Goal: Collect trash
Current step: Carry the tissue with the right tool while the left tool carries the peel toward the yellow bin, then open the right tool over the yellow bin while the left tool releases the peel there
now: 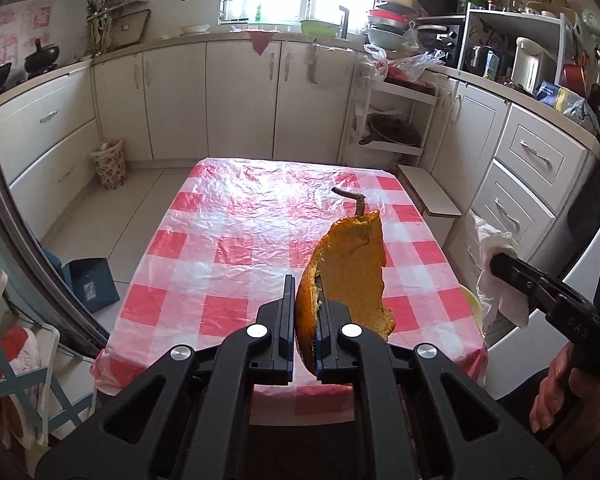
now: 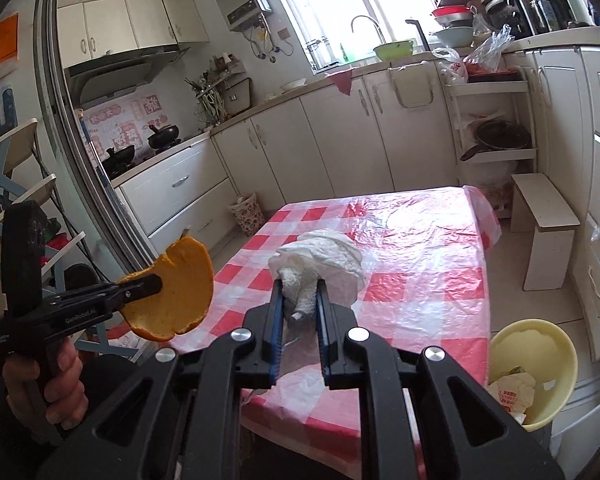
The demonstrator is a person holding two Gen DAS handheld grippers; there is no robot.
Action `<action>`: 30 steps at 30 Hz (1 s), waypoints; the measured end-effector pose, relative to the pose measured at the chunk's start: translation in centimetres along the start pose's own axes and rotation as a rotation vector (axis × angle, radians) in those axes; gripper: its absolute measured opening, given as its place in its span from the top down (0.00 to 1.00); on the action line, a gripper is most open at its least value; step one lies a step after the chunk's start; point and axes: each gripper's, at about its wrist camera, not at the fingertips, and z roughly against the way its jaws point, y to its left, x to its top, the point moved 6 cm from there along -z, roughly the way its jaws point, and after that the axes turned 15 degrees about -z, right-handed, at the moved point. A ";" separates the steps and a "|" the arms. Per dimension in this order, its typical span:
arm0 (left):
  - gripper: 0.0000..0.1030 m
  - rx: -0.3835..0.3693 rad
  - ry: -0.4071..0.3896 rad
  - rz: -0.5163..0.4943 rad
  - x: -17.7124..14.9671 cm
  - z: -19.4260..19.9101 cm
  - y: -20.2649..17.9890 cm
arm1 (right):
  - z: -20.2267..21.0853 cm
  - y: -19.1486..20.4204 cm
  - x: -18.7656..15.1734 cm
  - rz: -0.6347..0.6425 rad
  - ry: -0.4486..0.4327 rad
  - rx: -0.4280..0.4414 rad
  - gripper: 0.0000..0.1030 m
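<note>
left hand-held gripper tight on orange peel, right hand-held gripper on crumpled tissue

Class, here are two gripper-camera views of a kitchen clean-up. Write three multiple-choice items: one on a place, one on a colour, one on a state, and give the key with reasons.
1. Where is the yellow bin?
A. on the table
B. on the floor beside the table's right edge
C. on the counter

2. Which colours is the tablecloth?
A. red and white check
B. plain blue
C. green stripes

3. What does the left gripper hold?
A. nothing
B. a spoon
C. an orange peel

Key: 1 B, the bin stands low by the table's corner. 2 A, checked squares show in both views. 3 C, the peel is clamped between its fingers, while the right gripper pinches a white tissue.
</note>
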 end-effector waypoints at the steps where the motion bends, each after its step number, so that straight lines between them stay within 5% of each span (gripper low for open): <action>1: 0.93 -0.001 -0.004 -0.009 0.1 0.1 -0.5 | 0.2 -0.4 0.2 -0.001 -0.006 -0.008 0.85; 12: 0.93 -0.074 -0.003 -0.107 2.1 -1.6 -7.7 | 2.9 -6.2 1.3 -0.077 -0.041 -0.146 0.84; 23: 0.93 -0.259 0.086 -0.188 5.3 -11.0 -20.9 | 0.8 -21.9 1.1 -0.370 0.168 -0.409 0.84; 25: 0.93 -0.274 0.121 -0.202 5.5 -13.3 -23.5 | -0.2 -23.8 0.9 -0.407 0.218 -0.441 0.81; 28: 0.93 -0.292 0.189 -0.206 5.2 -17.1 -26.6 | -0.1 -26.0 1.3 -0.478 0.193 -0.508 0.48; 30: 0.93 -0.289 0.232 -0.217 5.1 -19.6 -28.4 | 0.8 -27.1 2.2 -0.551 0.142 -0.491 0.47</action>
